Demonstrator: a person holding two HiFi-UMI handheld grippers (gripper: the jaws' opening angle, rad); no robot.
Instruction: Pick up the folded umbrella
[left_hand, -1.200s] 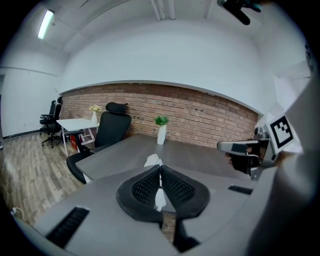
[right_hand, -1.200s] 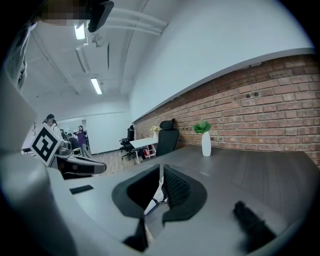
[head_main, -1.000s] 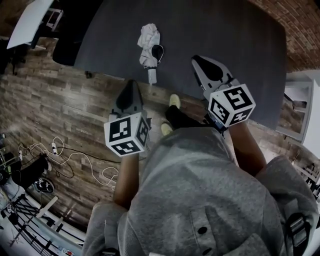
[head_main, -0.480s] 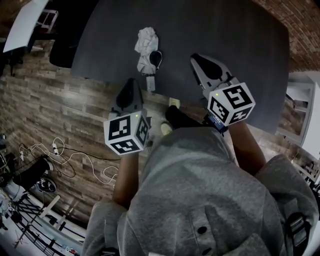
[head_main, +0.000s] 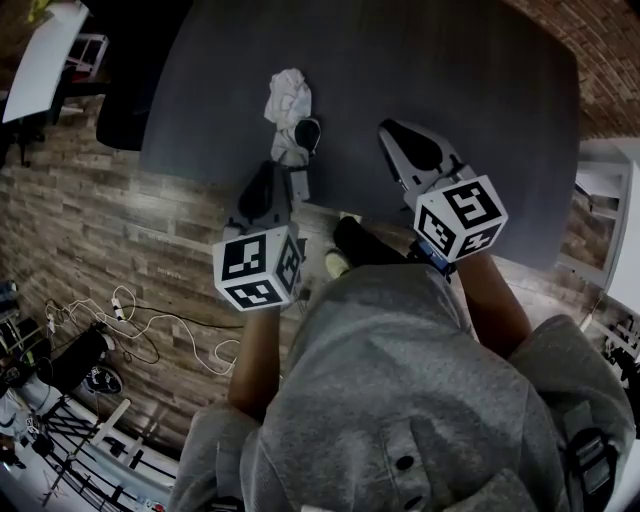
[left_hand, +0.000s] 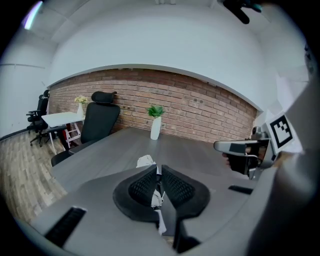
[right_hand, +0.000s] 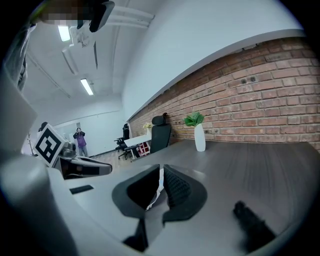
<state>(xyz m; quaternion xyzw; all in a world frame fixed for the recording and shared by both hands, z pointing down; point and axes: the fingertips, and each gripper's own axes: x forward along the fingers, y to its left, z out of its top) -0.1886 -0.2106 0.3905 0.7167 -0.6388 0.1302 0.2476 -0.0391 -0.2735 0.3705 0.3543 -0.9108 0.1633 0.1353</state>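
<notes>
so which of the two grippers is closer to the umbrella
The left gripper: its shut jaws point at the folded umbrella's near end by the table edge, while the right gripper hangs farther off to the side.

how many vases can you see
2: a white vase with green leaves on the grey table, a smaller vase on the white desk. More may be hidden.

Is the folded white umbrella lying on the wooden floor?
No, in the head view the folded white umbrella lies on the dark grey table, close to its near edge.
</notes>
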